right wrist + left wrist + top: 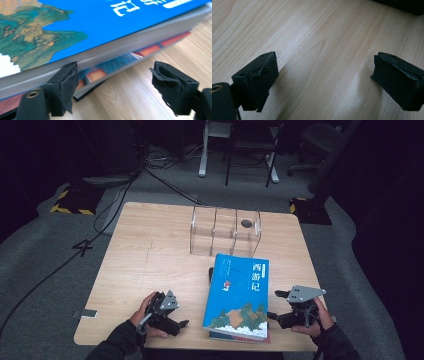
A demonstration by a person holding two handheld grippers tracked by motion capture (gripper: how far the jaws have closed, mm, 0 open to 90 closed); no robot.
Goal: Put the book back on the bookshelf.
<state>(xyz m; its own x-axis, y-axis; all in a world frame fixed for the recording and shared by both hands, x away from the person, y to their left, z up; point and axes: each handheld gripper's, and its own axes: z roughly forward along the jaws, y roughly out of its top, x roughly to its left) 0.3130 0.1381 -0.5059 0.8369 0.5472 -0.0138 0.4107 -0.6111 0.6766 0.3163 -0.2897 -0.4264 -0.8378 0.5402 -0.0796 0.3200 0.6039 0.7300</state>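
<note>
Both hands sit low at the near edge of the surface [150,255]. Left gripper [181,323] is angled down at the wood, fingers [257,82] spread wide with nothing between them. Right gripper [271,315] lies about level on the opposite side, fingers [62,87] apart too.

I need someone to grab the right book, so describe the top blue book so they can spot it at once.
On the wooden table, in front of the clear plastic rack, two books lie stacked near the front edge. The blue book is the top one, with white characters and a mountain picture; the book under it shows red and blue.
</note>
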